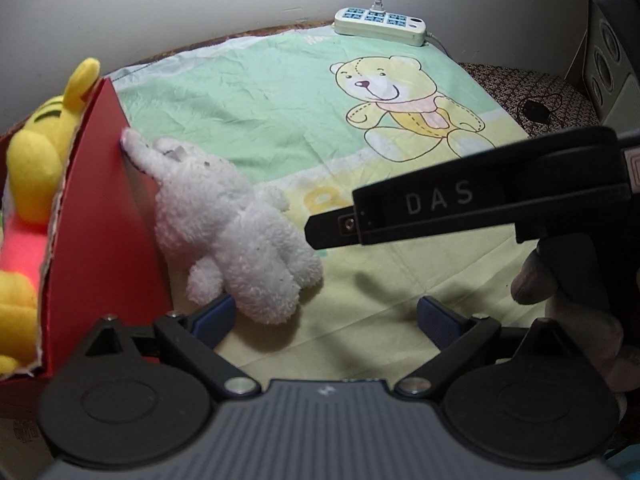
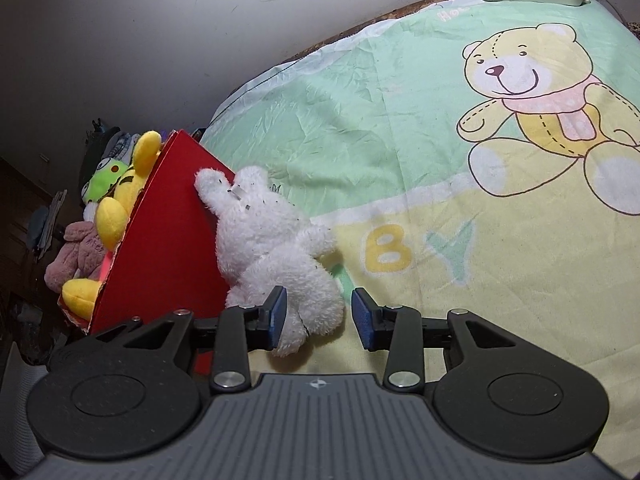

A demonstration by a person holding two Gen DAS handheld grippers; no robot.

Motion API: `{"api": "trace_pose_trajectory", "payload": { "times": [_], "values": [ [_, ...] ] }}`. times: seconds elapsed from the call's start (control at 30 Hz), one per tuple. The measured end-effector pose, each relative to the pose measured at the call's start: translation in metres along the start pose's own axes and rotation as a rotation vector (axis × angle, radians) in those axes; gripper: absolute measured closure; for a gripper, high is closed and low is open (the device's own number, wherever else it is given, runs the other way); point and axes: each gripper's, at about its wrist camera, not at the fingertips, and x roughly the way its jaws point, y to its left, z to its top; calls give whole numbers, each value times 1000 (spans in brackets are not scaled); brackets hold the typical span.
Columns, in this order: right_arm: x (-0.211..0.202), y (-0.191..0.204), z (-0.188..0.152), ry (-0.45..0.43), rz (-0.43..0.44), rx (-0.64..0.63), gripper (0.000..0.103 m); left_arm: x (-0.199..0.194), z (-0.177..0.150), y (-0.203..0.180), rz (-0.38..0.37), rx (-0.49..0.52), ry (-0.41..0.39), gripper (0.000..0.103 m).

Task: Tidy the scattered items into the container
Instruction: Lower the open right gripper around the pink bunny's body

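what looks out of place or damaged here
The white plush toy is not in the red box; it lies on the blanket, leaning against the box's outer wall. The box's top edge looks torn and ragged. The right tool is open around the toy's leg.

I see a plain grey wall (image 1: 160, 8) behind a bed sheet (image 1: 260, 92) printed with a cartoon bear — a power strip (image 1: 380, 26) lies at its far edge, cord trailing up.

A home, likely a child's bedroom: a bear-print sheet (image 2: 400, 140) covers the surface, plush toys (image 2: 120, 196) fill a red box (image 2: 168, 248), a power strip (image 1: 380, 26) lies by the wall (image 1: 160, 0).
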Motion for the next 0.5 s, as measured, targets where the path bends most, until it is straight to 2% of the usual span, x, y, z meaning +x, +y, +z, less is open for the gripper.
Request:
{"api": "trace_pose_trajectory", "payload": {
  "times": [0.3,0.5],
  "values": [
    [26,3,1,60,27,-20,64,21,-7,13,-25,-63,47,18],
    [38,3,0,78,37,-4,66,24,-7,18,-15,-82,53,26]
  ]
}}
